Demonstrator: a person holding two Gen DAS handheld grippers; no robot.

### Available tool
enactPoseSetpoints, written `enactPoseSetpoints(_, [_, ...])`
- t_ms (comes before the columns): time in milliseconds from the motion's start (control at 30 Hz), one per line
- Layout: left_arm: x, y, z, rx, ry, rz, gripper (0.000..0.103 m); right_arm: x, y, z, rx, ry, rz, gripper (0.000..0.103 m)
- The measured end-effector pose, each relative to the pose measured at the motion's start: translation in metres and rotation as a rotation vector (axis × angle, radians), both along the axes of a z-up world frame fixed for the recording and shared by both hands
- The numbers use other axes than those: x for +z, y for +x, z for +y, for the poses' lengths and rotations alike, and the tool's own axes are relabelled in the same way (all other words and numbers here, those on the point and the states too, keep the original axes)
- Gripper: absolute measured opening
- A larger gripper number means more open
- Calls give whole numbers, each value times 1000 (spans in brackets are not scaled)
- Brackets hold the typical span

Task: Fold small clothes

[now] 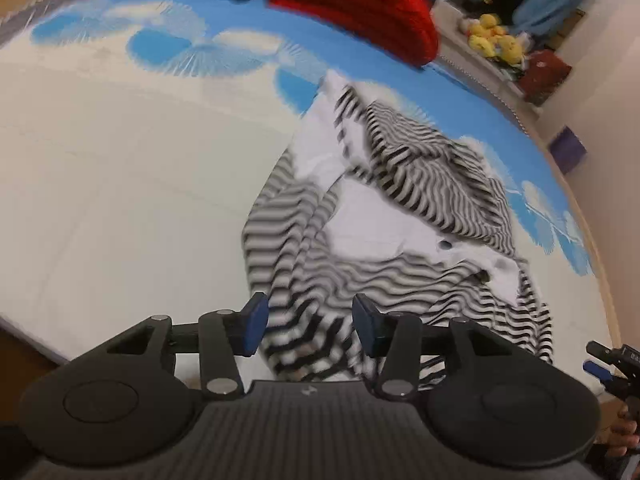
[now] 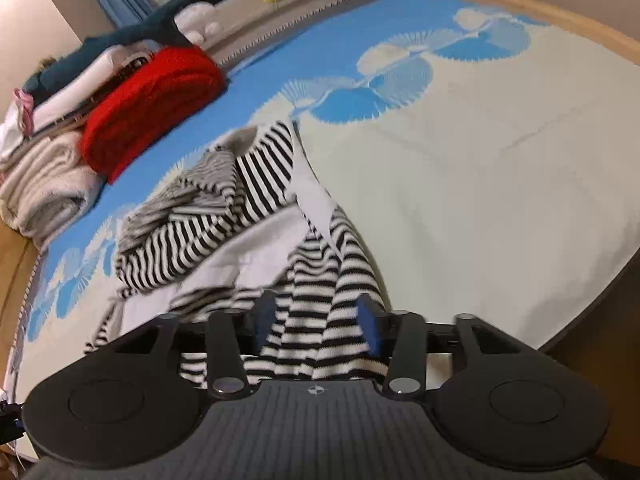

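Observation:
A black-and-white striped garment with white panels (image 1: 384,216) lies crumpled on the bed; it also shows in the right wrist view (image 2: 248,236). My left gripper (image 1: 310,326) is open, its blue pads either side of the garment's near striped edge. My right gripper (image 2: 318,322) is open too, with striped fabric bunched between its blue pads. The right gripper's tip shows at the right edge of the left wrist view (image 1: 600,364).
The bed cover (image 1: 120,184) is cream with a blue fan pattern. A folded red knit (image 2: 148,104) and a stack of folded pale clothes (image 2: 44,184) sit at the bed's far side. Yellow plush toys (image 1: 494,38) sit on a shelf beyond.

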State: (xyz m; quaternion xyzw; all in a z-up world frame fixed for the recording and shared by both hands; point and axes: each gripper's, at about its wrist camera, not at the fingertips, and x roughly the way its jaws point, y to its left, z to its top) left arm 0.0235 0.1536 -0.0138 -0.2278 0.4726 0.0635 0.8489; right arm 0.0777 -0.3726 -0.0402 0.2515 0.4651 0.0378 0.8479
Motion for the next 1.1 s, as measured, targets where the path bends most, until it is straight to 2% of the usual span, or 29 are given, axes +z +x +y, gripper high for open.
enactPoseSetpoints(33, [-7, 5, -1, 17, -2, 45, 51, -5, 3, 3, 13, -15, 23, 65])
enactPoseSetpoints(100, [-12, 11, -1, 16, 3, 27, 53, -16, 11, 9, 36, -45, 71, 66])
enactPoseSetpoints(167, [-14, 17, 3, 51, 14, 36, 65, -28, 18, 13, 48, -61, 115, 66])
enactPoseSetpoints(233, [-20, 21, 9, 99, -27, 45, 69, -40, 25, 19, 60, -75, 160, 66])
enactPoseSetpoints(333, [-29, 30, 13, 128, -63, 72, 72, -56, 33, 28, 83, -122, 224, 66])
enactPoseSetpoints(500, [-44, 46, -2, 82, -19, 115, 72, -74, 38, 37, 80, -147, 296, 67])
enactPoseSetpoints(600, [-55, 50, -14, 73, 44, 148, 72, -76, 38, 43, 95, -196, 292, 67])
enactPoseSetpoints(667, [-61, 49, -17, 91, 54, 167, 72, -76, 38, 48, 108, -242, 289, 67])
enactPoseSetpoints(833, [-67, 47, -18, 96, 67, 192, 72, -75, 36, 48, 102, -265, 286, 67])
enactPoseSetpoints(1000, [-68, 44, -20, 64, 74, 198, 71, -73, 31, 48, 98, -283, 275, 65])
enactPoseSetpoints(1033, [-68, 43, -21, 60, 75, 198, 67, -72, 29, 48, 96, -282, 275, 65])
enactPoseSetpoints(1100, [-67, 41, -22, 42, 65, 195, 48, -72, 27, 48, 105, -270, 272, 62])
